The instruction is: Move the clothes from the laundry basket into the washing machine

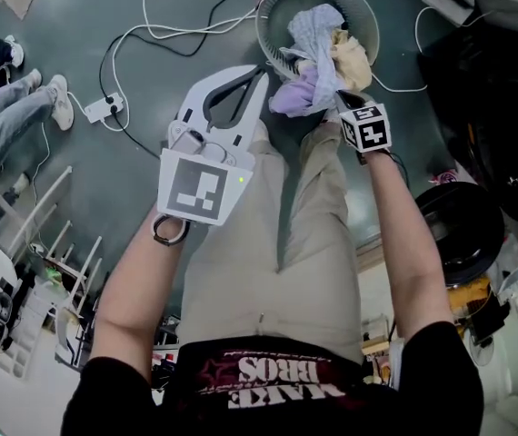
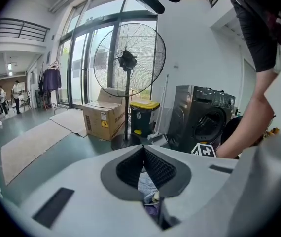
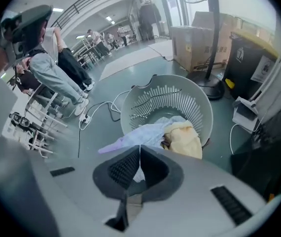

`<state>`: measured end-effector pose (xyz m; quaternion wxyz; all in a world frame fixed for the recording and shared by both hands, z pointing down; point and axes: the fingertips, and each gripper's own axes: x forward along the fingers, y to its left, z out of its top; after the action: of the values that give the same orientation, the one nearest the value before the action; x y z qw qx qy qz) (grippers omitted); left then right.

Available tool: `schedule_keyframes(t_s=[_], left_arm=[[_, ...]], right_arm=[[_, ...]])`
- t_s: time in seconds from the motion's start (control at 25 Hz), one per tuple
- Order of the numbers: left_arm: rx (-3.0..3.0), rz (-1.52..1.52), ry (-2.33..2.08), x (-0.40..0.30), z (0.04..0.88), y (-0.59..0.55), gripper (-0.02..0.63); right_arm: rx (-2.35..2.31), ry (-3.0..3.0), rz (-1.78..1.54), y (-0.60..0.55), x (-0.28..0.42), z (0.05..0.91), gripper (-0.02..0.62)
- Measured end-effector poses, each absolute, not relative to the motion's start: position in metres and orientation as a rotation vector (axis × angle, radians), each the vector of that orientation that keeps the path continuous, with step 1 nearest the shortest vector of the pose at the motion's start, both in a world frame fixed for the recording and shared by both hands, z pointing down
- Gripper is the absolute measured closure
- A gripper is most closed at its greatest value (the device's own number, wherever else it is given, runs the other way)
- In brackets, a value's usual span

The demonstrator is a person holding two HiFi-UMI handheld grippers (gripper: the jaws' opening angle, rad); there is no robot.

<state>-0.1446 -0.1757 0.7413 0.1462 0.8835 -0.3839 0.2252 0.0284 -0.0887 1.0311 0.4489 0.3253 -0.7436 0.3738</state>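
Observation:
A pale grey laundry basket [image 1: 365, 27] stands on the floor ahead of the person's legs. In it lie a pale blue cloth [image 1: 316, 24] and a yellow cloth [image 1: 351, 58]. A lavender cloth [image 1: 293, 97] hangs over its near rim. My right gripper [image 1: 339, 104] points down into this pile, shut on the pale blue and lavender cloth [image 3: 148, 133]. In the right gripper view the yellow cloth [image 3: 185, 139] sits just beyond the jaws. My left gripper [image 1: 260, 73] hovers left of the basket, shut with nothing in it. A dark washing machine [image 2: 204, 118] shows in the left gripper view.
White cables and a power strip [image 1: 104, 107] lie on the floor left of the basket. A person's legs [image 1: 9, 116] and a white rack [image 1: 45, 243] are at far left. A standing fan [image 2: 128, 59], cardboard box [image 2: 102, 120] and yellow-lidded bin [image 2: 143, 116] stand near the machine.

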Motion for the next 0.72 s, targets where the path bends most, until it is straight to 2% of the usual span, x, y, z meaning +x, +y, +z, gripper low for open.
schedule_keyframes(t_s=[0.72], left_arm=[[2.533, 0.617, -1.220, -0.171, 0.637, -0.163, 0.601]], right_arm=[[1.034, -2.134, 1.051, -0.140, 0.027, 0.833, 0.587]])
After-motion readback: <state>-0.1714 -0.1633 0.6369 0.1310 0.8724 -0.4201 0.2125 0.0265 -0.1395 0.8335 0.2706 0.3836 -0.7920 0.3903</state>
